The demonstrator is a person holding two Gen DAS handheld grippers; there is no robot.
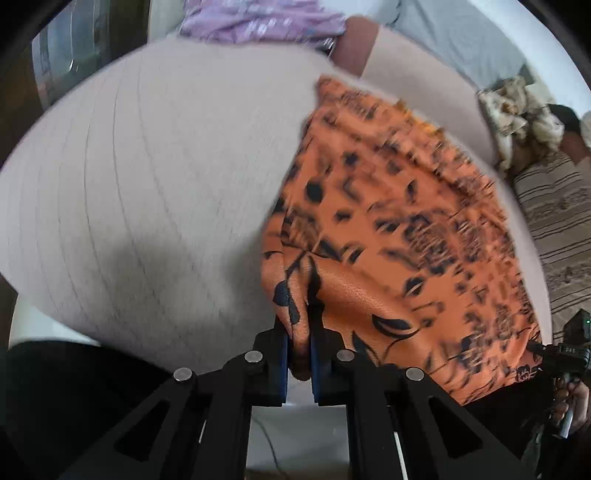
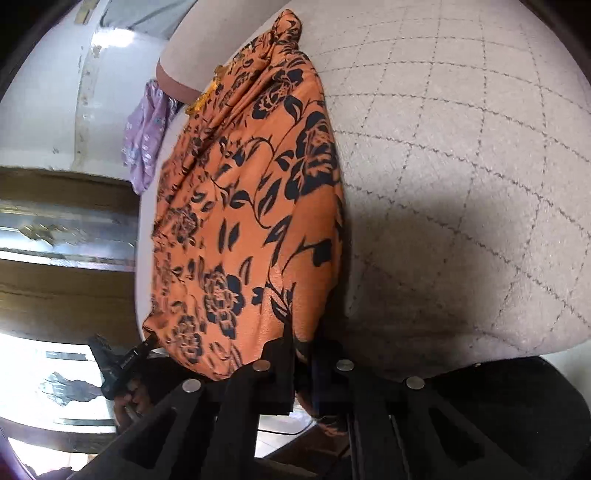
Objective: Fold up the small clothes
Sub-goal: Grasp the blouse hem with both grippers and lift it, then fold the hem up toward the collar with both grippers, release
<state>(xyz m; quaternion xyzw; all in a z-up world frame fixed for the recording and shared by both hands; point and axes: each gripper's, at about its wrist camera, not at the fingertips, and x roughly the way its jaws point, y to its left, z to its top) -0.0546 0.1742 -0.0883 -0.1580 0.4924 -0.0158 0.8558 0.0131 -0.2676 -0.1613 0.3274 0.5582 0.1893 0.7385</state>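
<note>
An orange garment with a black flower print [image 1: 399,236] lies stretched over a pale quilted bed cover [image 1: 147,184]. My left gripper [image 1: 299,343] is shut on one corner of the garment at the near edge. In the right wrist view the same garment [image 2: 251,206] runs from the far edge to the near one. My right gripper [image 2: 303,354] is shut on its other near corner. Each gripper shows at the edge of the other's view: the right one [image 1: 565,350] and the left one [image 2: 118,365].
A lilac patterned cloth [image 1: 258,22] lies at the far edge of the bed and also shows in the right wrist view [image 2: 144,140]. A crumpled cream cloth [image 1: 517,110] and a striped fabric [image 1: 561,221] lie to the right. A wooden cabinet [image 2: 62,221] stands beside the bed.
</note>
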